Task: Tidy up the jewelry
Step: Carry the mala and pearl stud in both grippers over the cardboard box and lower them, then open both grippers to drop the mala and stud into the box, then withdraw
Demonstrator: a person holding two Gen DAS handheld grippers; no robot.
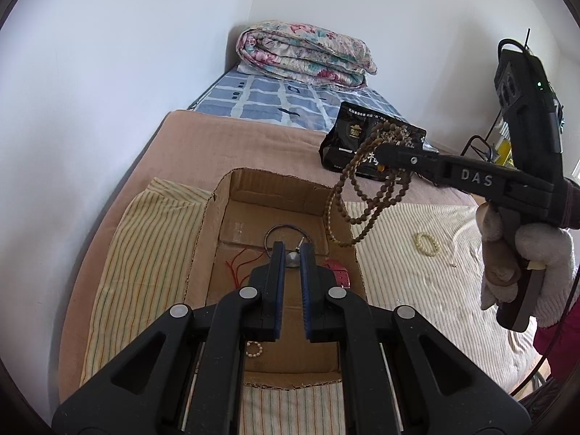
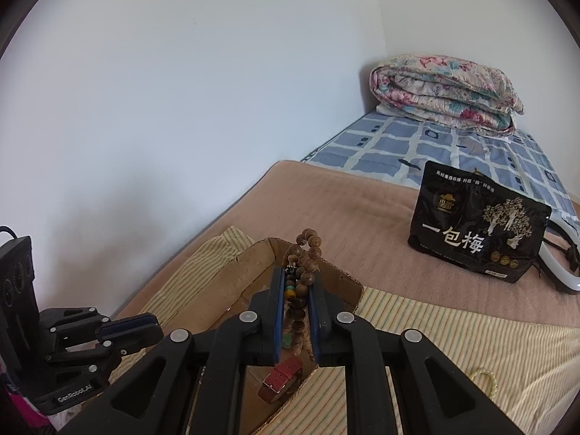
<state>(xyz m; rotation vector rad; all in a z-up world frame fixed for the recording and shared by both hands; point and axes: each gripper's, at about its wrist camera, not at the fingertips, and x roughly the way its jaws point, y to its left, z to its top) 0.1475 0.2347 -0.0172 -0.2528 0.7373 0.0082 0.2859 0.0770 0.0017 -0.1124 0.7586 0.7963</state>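
The right gripper (image 2: 295, 290) pinches a wooden bead string (image 1: 357, 203) hanging over the far right corner of the cardboard box (image 1: 206, 239). The left gripper (image 1: 291, 253) clamps a key ring (image 1: 286, 233) inside. Next, I judge: lower, release.

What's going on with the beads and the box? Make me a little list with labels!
right gripper: shut on wooden bead necklace, dangling over the box's far right corner
left gripper: shut on silver bangle, low in the box
cardboard box: holds red watch, red string, small pearl bracelet
outside box: pale bead bracelet on striped cloth
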